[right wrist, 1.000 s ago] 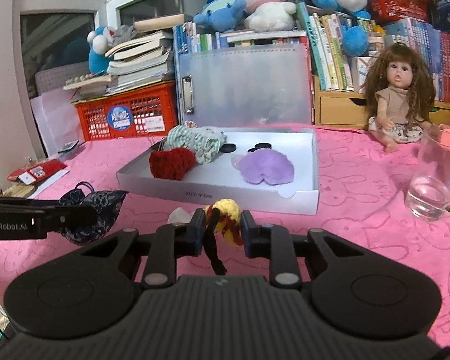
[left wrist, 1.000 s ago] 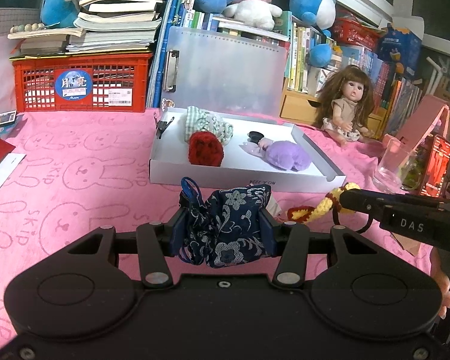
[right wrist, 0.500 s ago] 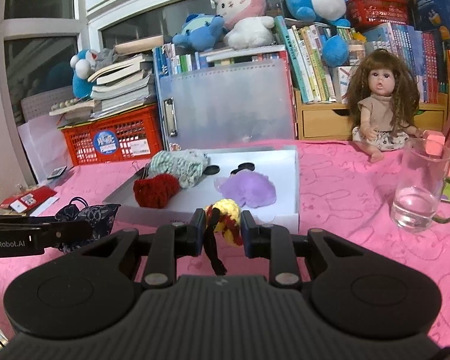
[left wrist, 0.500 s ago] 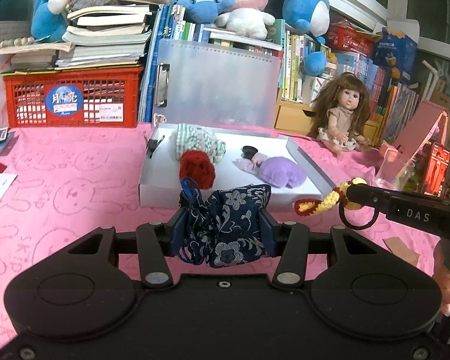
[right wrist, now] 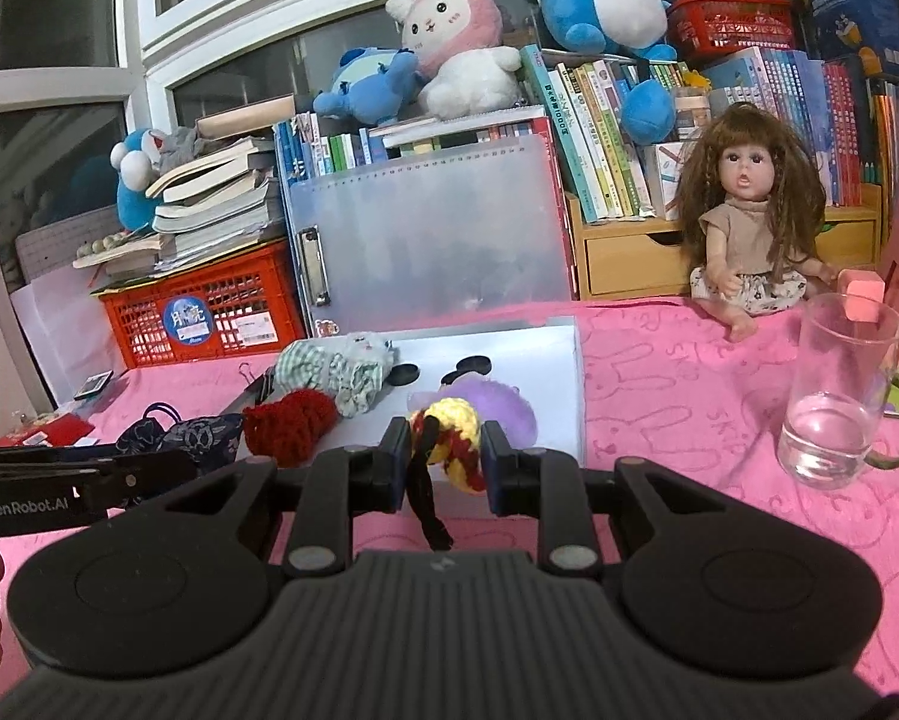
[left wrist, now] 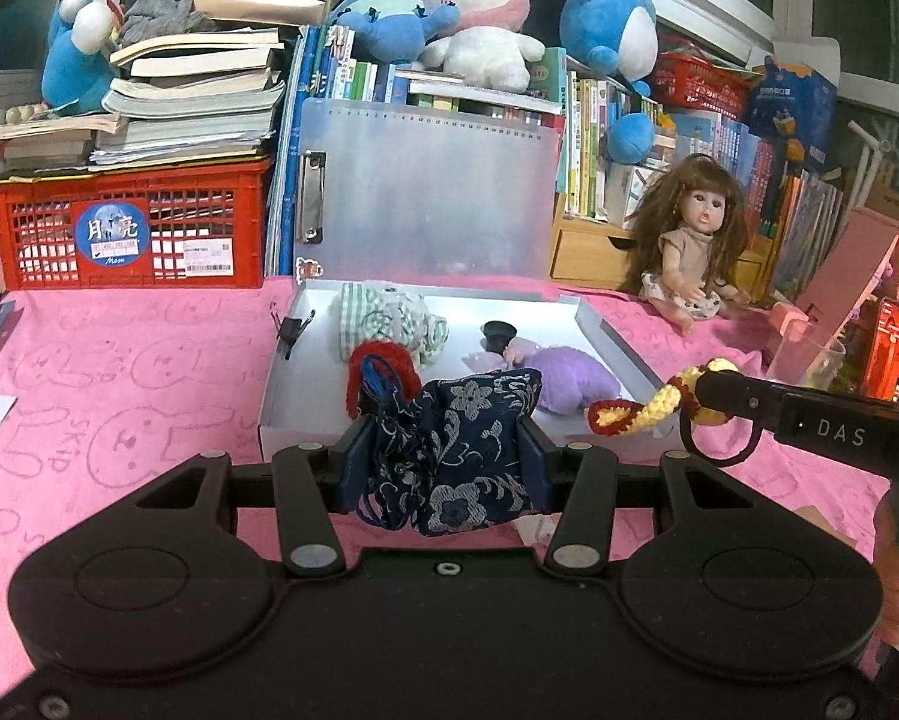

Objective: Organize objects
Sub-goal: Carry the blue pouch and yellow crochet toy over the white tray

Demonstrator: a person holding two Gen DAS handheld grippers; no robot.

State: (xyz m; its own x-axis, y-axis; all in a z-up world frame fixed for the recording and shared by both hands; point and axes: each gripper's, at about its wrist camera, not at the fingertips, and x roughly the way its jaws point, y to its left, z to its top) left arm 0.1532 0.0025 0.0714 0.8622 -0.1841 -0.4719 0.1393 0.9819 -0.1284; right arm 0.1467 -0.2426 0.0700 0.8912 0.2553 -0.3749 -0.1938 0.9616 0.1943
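My left gripper (left wrist: 443, 456) is shut on a dark blue floral pouch (left wrist: 467, 450), held in the air just in front of the white shallow box (left wrist: 611, 336). In the right wrist view my right gripper (right wrist: 443, 456) is shut on a yellow and red crochet piece (right wrist: 452, 441) with a black loop, also lifted near the box's front edge. Inside the box (right wrist: 545, 360) lie a green checked cloth (right wrist: 329, 369), a red knitted piece (right wrist: 290, 426), a purple plush (right wrist: 509, 402) and black discs (right wrist: 473, 365). The crochet piece (left wrist: 659, 405) shows at the right of the left wrist view.
A glass mug (right wrist: 839, 396) with a little water stands right of the box on the pink cloth. A doll (right wrist: 749, 222) sits behind it. A red crate (left wrist: 125, 228), a translucent clipboard folder (left wrist: 425, 192), books and plush toys line the back. A black binder clip (left wrist: 290, 330) lies at the box's left.
Both grippers have risen a little and moved toward the box with their loads. The pouch and the crochet piece now hang over the box's front edge in the views.
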